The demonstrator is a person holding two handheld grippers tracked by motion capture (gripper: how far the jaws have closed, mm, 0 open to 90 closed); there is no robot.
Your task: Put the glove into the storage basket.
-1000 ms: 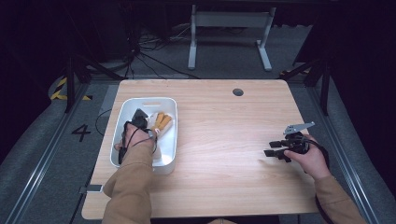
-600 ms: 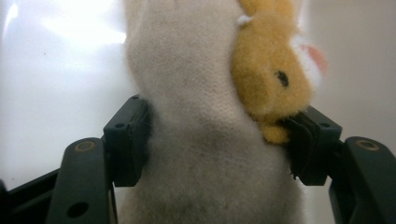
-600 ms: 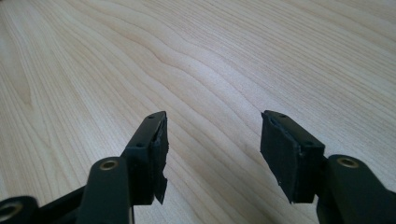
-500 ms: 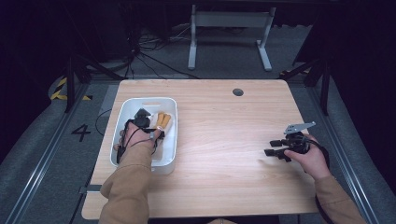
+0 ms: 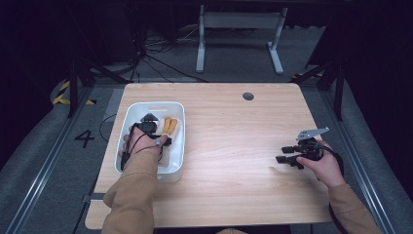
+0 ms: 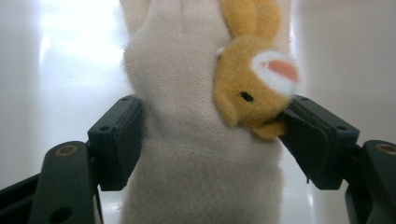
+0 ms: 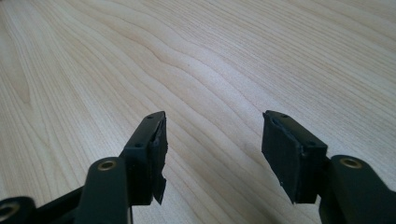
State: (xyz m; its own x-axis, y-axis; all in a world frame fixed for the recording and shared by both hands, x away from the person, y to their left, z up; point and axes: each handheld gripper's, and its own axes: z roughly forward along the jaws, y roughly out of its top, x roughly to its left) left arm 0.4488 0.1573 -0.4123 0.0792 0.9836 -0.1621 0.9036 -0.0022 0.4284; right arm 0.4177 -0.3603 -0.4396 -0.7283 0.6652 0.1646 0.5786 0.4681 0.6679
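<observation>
The left gripper point(image 6: 210, 140) is now closing on the cream knitted sock with an orange plush bunny point(image 6: 205, 140) inside the white plastic tray point(image 5: 127, 122) near the surface's left edge, readying a lift, while the right gripper point(image 7: 212, 154) is idling wide apart.

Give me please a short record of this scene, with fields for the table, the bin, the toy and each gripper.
table: light wood table, bare around the right gripper
bin: white bin on the table's left side
toy: cream sock-like cloth with an orange plush bunny, lying in the bin
left gripper: left gripper inside the bin, jaws pressed on both sides of the toy
right gripper: right gripper low over the table's right side, jaws apart, holding nothing
</observation>
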